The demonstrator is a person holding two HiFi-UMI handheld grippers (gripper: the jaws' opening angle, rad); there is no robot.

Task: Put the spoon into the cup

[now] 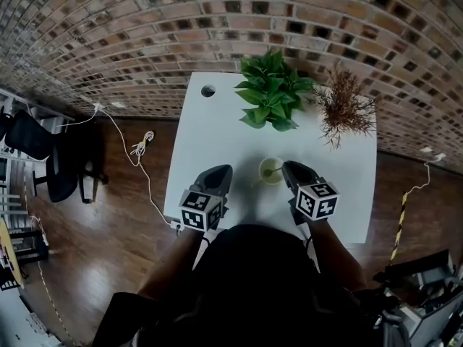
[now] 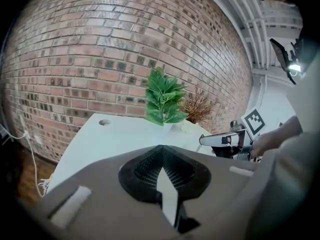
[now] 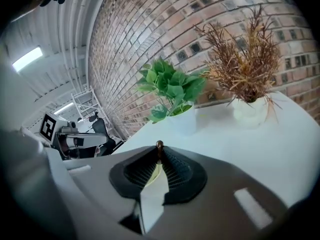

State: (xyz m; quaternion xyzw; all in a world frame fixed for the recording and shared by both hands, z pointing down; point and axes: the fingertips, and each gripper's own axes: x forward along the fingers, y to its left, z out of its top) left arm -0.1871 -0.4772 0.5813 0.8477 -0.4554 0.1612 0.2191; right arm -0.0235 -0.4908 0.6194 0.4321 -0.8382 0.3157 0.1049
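A pale yellow cup (image 1: 271,170) stands on the white table (image 1: 217,129) between my two grippers. A thin spoon (image 1: 273,170) leans in it, its handle pointing toward my right gripper (image 1: 288,167). In the right gripper view the jaws of the right gripper (image 3: 159,151) are pinched on the spoon's brown ball-tipped handle (image 3: 159,145), and the cup (image 3: 155,173) shows through the gap below. My left gripper (image 1: 223,170) rests just left of the cup. The left gripper (image 2: 162,149) has its jaw tips together with nothing between them.
A leafy green plant (image 1: 271,89) and a dry brown plant (image 1: 343,107) in white pots stand at the table's far side by the brick wall. A cable hole (image 1: 208,90) is at the far left corner. A dark chair (image 1: 51,157) and cables lie on the wood floor.
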